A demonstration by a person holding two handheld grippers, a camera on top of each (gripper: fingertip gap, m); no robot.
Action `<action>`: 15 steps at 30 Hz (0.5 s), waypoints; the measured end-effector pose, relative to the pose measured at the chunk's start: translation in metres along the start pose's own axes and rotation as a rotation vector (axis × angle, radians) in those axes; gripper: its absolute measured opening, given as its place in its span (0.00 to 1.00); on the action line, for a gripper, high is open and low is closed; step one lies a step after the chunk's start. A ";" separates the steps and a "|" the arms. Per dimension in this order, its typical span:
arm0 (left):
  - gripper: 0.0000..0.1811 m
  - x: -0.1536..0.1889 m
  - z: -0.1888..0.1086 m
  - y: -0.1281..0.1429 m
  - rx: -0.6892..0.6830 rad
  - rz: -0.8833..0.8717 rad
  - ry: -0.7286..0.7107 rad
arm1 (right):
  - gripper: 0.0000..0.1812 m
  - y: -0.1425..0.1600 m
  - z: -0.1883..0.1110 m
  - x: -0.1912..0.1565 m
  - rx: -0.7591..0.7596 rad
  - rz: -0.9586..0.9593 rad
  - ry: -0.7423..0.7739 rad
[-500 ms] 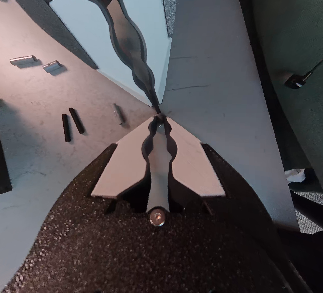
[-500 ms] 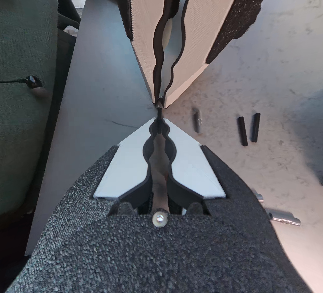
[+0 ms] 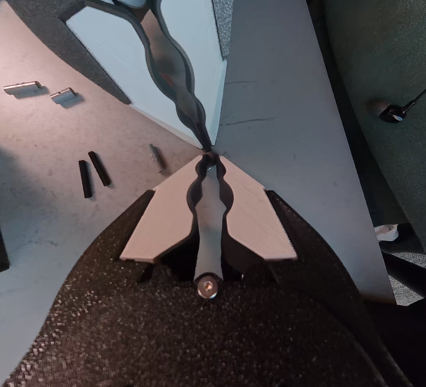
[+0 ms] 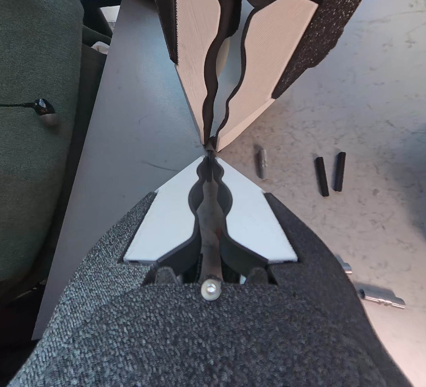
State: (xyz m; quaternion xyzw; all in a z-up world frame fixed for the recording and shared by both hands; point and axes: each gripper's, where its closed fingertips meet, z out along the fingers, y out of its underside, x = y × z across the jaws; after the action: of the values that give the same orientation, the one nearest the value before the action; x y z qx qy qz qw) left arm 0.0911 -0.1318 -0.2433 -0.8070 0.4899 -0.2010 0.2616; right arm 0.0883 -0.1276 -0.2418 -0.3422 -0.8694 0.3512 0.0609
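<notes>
- Far left on the counter (image 3: pixel 276 179), in the left wrist view, two short silver cylinders (image 3: pixel 22 87) (image 3: pixel 63 96) lie side by side, slightly apart and well clear of both tools.
- Nearer the middle lie two loose black rods (image 3: pixel 84 178) (image 3: pixel 99 168), almost parallel and just beside each other, with nothing touching them.
- A slim grey metal pin (image 3: pixel 156 156) lies flat on the counter, near the meeting tips but apart from them.
- The left tongs (image 3: pixel 210 160) are drawn narrow, and their tips appear to pinch a small silvery piece (image 3: pixel 211 166). It is too small to say what kind of part it is.
- The right tongs (image 4: pixel 209 161) are also drawn narrow, nipping a thin black pin (image 4: pixel 209 169) that juts forward past their tips.
- The two pairs of tips meet nose to nose above the counter. The free end of the black pin reaches the silvery piece, but whether it has entered it cannot be told.
- To the right, past the counter's edge, is dark green upholstery (image 3: pixel 380 53) with a small black knob on a cord (image 3: pixel 391 115).
- Lower down there is a crumpled white scrap (image 3: pixel 387 233).
</notes>
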 end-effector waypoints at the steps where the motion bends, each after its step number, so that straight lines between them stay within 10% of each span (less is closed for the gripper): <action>1: 0.03 0.000 0.000 -0.001 0.004 0.006 0.000 | 0.01 0.000 0.000 0.000 0.004 -0.003 -0.005; 15: 0.04 -0.004 -0.005 0.000 0.117 -0.012 -0.079 | 0.10 -0.001 -0.031 0.005 0.122 -0.089 0.073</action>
State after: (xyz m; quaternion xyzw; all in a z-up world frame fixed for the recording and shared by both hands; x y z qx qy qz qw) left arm 0.0862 -0.1292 -0.2403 -0.8005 0.4618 -0.1986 0.3264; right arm 0.0945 -0.1074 -0.2192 -0.3116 -0.8579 0.3878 0.1287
